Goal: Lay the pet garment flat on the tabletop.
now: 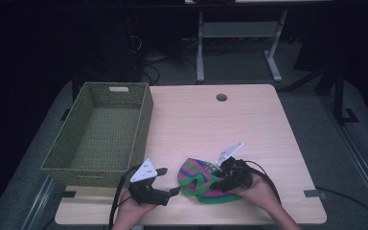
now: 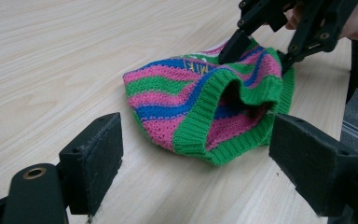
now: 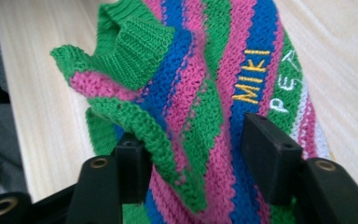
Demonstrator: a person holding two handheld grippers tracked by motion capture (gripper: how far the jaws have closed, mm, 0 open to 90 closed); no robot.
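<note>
A knitted piece [image 1: 199, 179] striped green, pink and blue lies near the table's front edge; it carries yellow and white lettering [image 3: 251, 77] and a green ribbed cuff [image 2: 205, 116] that gapes toward my left gripper. My right gripper [image 1: 221, 176] grips its right side, jaws closed on a bunched fold [image 3: 200, 158], which is slightly raised off the table. My left gripper [image 1: 168, 180] hovers just left of the knit, open, and its pads [image 2: 98, 158] stand wide apart with nothing between them. In the left gripper view the right gripper [image 2: 261, 51] bites the knit's far edge.
A green woven basket [image 1: 143, 124], empty, stands on the left half of the light wooden table [image 1: 220, 124]. A cable hole [image 1: 221, 97] sits near the far edge. Beyond the table stand another desk's white legs [image 1: 200, 48].
</note>
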